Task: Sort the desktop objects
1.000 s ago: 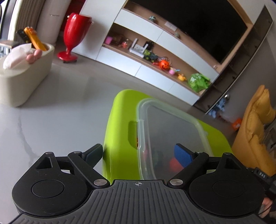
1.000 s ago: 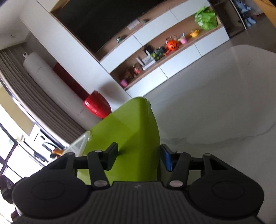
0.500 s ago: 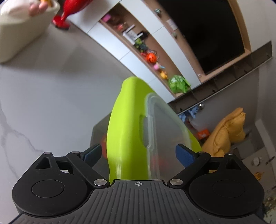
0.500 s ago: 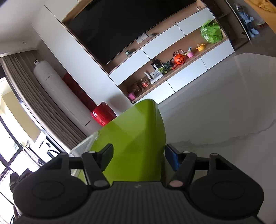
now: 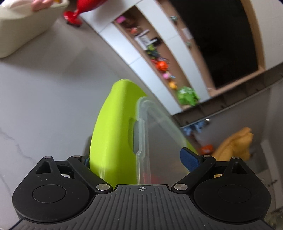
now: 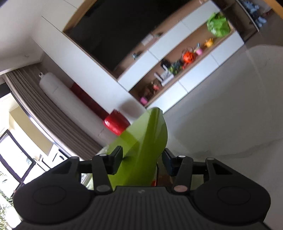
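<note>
A lime-green box with a clear lid stands tilted on edge just above the marble table. My left gripper straddles one end, jaws wide. The box hides its left pad, and the blue right pad stands beside the lid's edge. Something red shows dimly through the lid. In the right wrist view my right gripper is closing across the box, with both pads at its green wall.
A cream organiser bin with tissue and small items stands at the table's far left. Beyond the table's edge are a red vase, a TV wall with toy shelves and a yellow beanbag. Bare table lies right of the box.
The left view has rolled and dropped, and the box has slid over the left pad. The right jaws widened, then narrowed onto the green wall, as that view swung sideways.
</note>
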Tool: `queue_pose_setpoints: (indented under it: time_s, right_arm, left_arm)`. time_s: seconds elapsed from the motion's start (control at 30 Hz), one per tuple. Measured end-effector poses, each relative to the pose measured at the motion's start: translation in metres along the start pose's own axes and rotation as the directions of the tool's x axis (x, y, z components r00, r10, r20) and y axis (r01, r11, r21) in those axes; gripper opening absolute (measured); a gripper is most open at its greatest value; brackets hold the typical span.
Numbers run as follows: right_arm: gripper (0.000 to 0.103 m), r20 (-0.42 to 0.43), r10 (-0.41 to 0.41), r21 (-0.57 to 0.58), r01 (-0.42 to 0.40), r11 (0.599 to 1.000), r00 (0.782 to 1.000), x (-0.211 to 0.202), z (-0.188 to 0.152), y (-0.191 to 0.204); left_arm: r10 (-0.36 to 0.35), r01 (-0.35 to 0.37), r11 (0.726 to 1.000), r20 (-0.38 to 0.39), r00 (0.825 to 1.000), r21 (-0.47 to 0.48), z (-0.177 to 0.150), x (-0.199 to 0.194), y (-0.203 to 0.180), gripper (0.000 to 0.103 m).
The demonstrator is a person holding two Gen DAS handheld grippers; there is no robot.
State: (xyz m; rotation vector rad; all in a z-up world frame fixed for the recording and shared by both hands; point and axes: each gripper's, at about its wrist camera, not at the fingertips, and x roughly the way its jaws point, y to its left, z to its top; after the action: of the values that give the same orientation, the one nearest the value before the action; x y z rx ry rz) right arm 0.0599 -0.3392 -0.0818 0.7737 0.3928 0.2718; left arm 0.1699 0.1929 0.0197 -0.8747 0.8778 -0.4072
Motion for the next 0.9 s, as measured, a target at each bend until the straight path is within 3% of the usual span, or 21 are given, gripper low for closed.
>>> queue_pose_setpoints:
  time_s: [0.07,0.13,0.23,0.33,0.5,0.6,0.67,0.73,0.77,0.83,0.9]
  right_arm:
    - [0.053,0.025,0.026,-0.001,-0.026,1.0,0.999,-0.003,-0.009,-0.008]
    - [0.053,0.038,0.053,0.001,-0.053,0.999,0.998,-0.012,-0.016,-0.014]
    - [0.051,0.054,0.062,0.016,-0.063,0.998,0.997,-0.024,-0.024,-0.019]
    - [0.051,0.06,0.054,0.001,-0.054,0.999,0.997,-0.035,-0.031,-0.017]
    - [0.053,0.028,0.038,0.009,-0.038,0.999,0.999,-0.024,-0.024,-0.02]
    - [0.066,0.023,0.047,0.022,-0.047,0.999,0.999,-0.023,-0.019,-0.017]
    - [0.076,0.067,0.054,0.053,-0.058,0.997,0.996,-0.029,-0.022,-0.022]
    - [0.078,0.124,0.021,0.077,-0.031,0.997,0.992,-0.034,-0.023,-0.028]
    - [0.078,0.142,0.005,0.093,-0.019,0.995,0.99,-0.035,-0.022,-0.03]
    - [0.076,0.089,-0.012,0.115,0.002,0.993,0.996,-0.02,-0.013,-0.032]
    - [0.063,0.051,-0.022,0.112,0.016,0.994,0.998,-0.005,-0.006,-0.03]
  left_arm:
    - [-0.098,0.094,0.993,-0.05,0.994,-0.072,-0.002,0.003,0.019,0.095]
    - [-0.133,0.127,0.985,-0.048,0.99,-0.119,-0.002,-0.001,0.03,0.095]
    - [-0.162,0.161,0.984,-0.003,0.987,-0.079,-0.002,-0.013,0.024,0.095]
    - [-0.237,0.237,0.971,0.0,0.971,-0.021,-0.006,-0.021,0.011,0.099]
    - [-0.213,0.213,0.975,-0.002,0.977,-0.059,-0.006,-0.014,0.019,0.099]
    - [-0.114,0.119,0.985,0.047,0.992,-0.122,-0.004,-0.014,0.034,0.101]
    - [-0.082,0.091,0.982,0.06,0.995,-0.167,-0.001,-0.009,0.043,0.102]
    - [-0.079,0.088,0.975,0.053,0.995,-0.204,0.002,-0.004,0.051,0.102]
    - [-0.102,0.107,0.972,0.036,0.994,-0.21,0.004,0.003,0.05,0.102]
    - [-0.143,0.144,0.968,0.019,0.99,-0.203,0.007,0.013,0.046,0.102]
    - [-0.137,0.142,0.976,0.041,0.99,-0.165,0.006,0.013,0.038,0.102]
